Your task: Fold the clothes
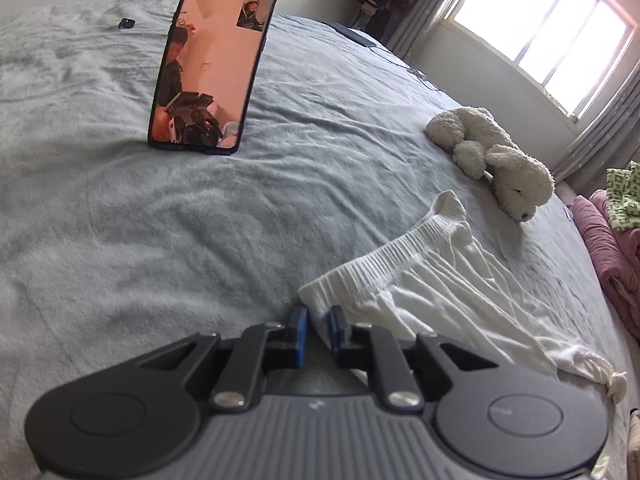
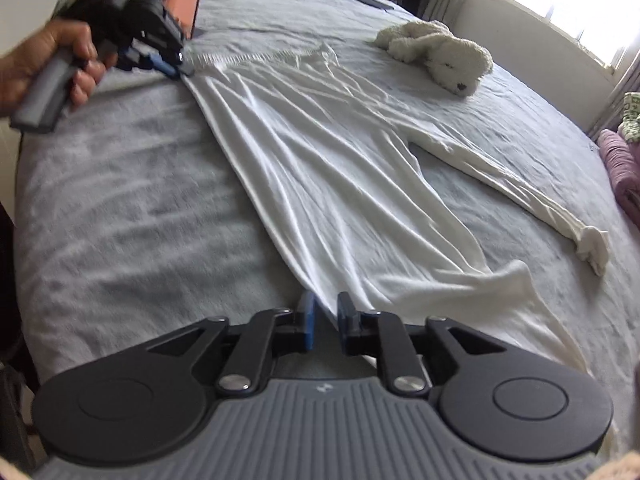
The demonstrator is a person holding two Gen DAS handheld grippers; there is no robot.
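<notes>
The right gripper [image 2: 324, 316] sits nearest in its own view, its blue-padded jaws parted with the long left edge of the white trousers [image 2: 340, 168] running into the gap between them; the pads do not look pressed onto the cloth, so nothing is gripped there. The trousers lie flat and wrinkled on the grey bedspread [image 2: 120, 200], one leg ending near this gripper and the other stretching away to the right, its cuff bunched in a small knot.

In the left wrist view the left gripper [image 1: 318, 326] has its jaws drawn close on the corner of the ribbed waistband [image 1: 400, 256] — a fold of white fabric sits pinched between the blue pads. From the right wrist camera the same gripper [image 2: 176, 65] appears at the far left end of the waistband, held in a person's hand [image 2: 52, 64].

Farther out on the bedspread, to the right of the trousers, lies a white plush toy [image 1: 496, 160], apart from the cloth. Left of it a phone [image 1: 212, 60] stands propped upright, its screen lit. Beyond the bed are a bright window [image 1: 548, 28] with grey curtains and, at the right edge, pink bedding [image 1: 608, 248] — a green-patterned cloth lies on top of it.
</notes>
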